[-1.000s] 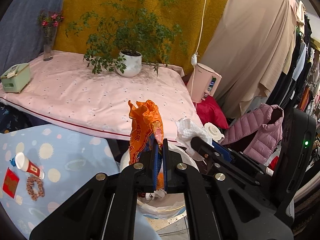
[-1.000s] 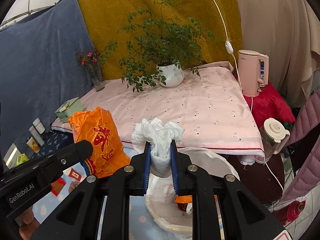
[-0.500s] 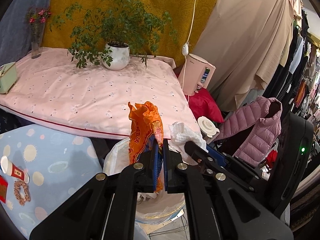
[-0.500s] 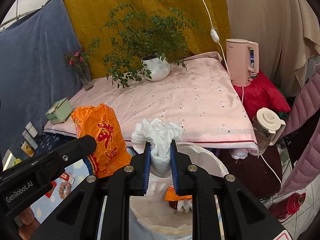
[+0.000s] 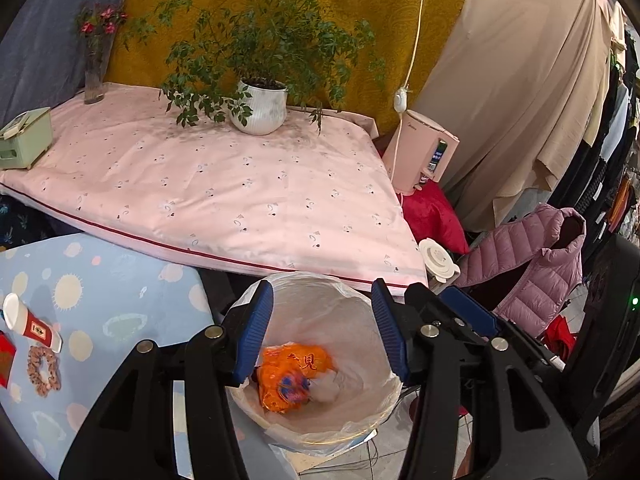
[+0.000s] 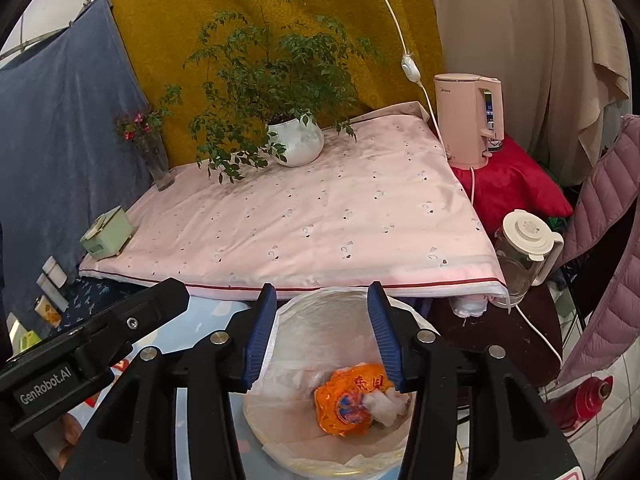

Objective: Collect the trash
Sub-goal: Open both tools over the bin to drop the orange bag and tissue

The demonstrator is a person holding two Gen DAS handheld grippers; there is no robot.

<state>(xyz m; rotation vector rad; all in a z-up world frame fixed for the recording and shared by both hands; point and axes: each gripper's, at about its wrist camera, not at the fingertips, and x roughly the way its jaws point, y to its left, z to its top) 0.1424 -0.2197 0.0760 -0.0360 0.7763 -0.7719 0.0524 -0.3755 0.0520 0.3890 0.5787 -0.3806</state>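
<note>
Two pieces in bin: orange wrapper (image 5: pixel 294 376) and white tissue wad (image 6: pixel 386 400) lie at the bottom of the lined bin (image 5: pixel 356 300), touching each other.
Left hand-held gripper (image 5: pixel 322 330): jaws opening, about half spread, nothing between them; wrapper sits below and just ahead of the tips, apart from the pads.
Right hand-held gripper (image 6: pixel 322 330): jaws opening, about half spread, empty; tissue is below, near the right-side finger, not touching it.
Bin position: directly under both hand-held grippers, in front of the pink-covered table (image 6: pixel 320 216).
Wrapper handling: thin crinkly plastic, very light, slippery, springs back; judged best pinched on a bunched fold, not a flat face.
Tissue handling: soft, featherlight, squashes to nothing, not fragile; pinch through the middle of the wad with a near-full squeeze.
Bin liner: loose thin film over the rim; tips could snag it if lowered further.
Left over, left of left hand-held gripper: red-and-white paper cup (image 5: pixel 32 322) lying on its side on the blue spotted cloth (image 5: pixel 120 276); light, crushable, rolls; likely grip across the body near the rim. Scrunchie (image 5: pixel 42 368) just beside it, probably not trash.
Not trash, ahead: potted plant (image 6: pixel 298 140), pink kettle (image 6: pixel 468 120), green box (image 6: pixel 106 232).
Task progress: this drop looks done; the cup seems next.
</note>
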